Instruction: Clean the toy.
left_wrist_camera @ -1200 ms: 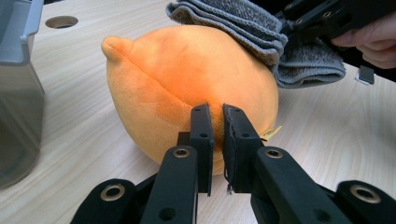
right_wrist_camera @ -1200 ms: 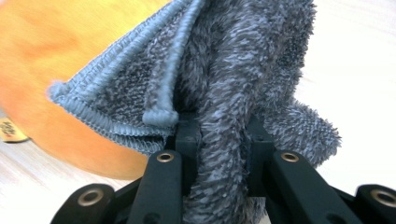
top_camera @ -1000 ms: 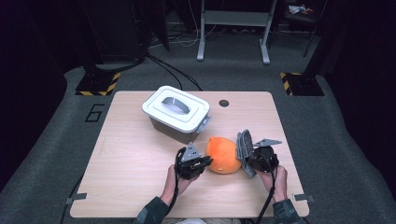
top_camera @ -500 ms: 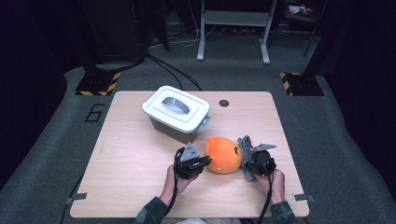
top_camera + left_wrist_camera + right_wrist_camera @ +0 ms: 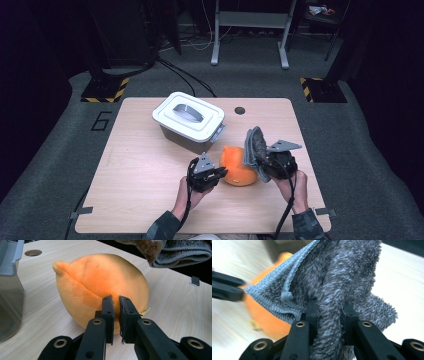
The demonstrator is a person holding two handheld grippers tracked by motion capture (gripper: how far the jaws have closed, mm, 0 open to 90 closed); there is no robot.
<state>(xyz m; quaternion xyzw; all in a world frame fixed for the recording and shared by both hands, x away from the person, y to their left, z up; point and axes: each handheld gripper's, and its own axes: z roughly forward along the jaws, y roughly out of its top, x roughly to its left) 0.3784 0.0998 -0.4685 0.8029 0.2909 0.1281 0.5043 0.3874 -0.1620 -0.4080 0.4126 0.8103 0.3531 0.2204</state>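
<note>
Honestly, the left gripper [image 5: 115,302] only pinches a fold of the orange plush [image 5: 237,165] on the table, while the right gripper [image 5: 329,307] clamps the grey cloth [image 5: 255,147]; hard wiping could tear that pinch free.

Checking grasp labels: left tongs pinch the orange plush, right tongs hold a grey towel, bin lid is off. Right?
Not quite: the bin has its white lid on, as the high view shows. The rest holds: left tongs pinch the orange plush, right tongs hold the grey towel.
</note>
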